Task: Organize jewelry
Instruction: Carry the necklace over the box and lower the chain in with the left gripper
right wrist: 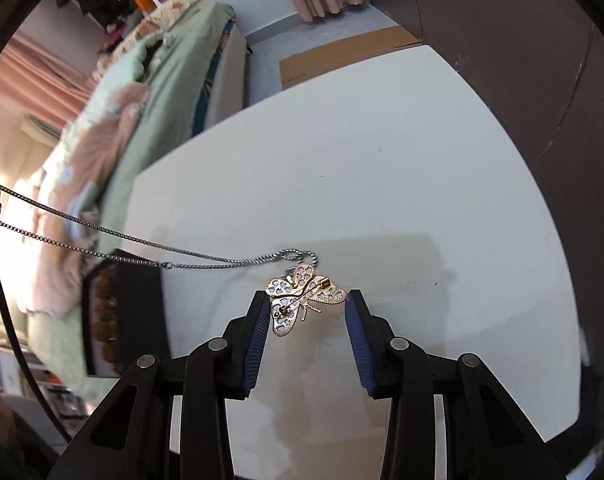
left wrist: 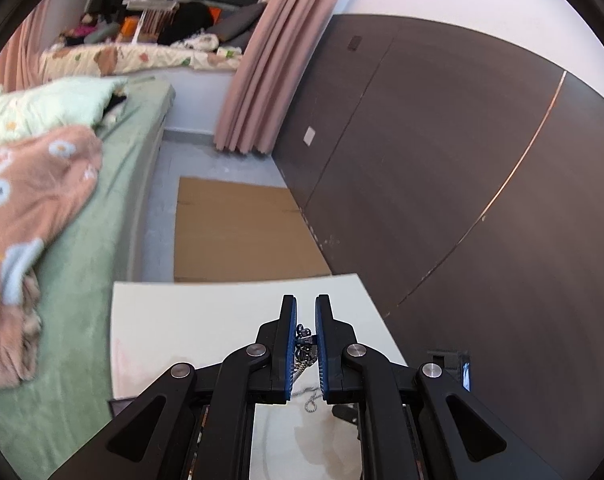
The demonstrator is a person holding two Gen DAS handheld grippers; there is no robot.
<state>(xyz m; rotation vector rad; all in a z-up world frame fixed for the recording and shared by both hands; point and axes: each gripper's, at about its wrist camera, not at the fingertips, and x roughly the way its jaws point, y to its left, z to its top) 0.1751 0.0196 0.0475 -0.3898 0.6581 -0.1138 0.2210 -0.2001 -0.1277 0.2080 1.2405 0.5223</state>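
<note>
In the left wrist view my left gripper is shut on a dark metal chain, whose loose end dangles toward the white table. Seen from the right wrist, that chain runs taut in two strands from the left edge down to a twisted loop on the table. Touching the loop is a gold butterfly brooch, back side up with its pin showing. My right gripper is shut on the brooch, one wing against each blue pad.
A bed with a green sheet and rumpled blankets runs along the table's left side. A dark tray of brown items sits at the table's left edge. Flat cardboard lies on the floor beyond, beside a dark wood wall.
</note>
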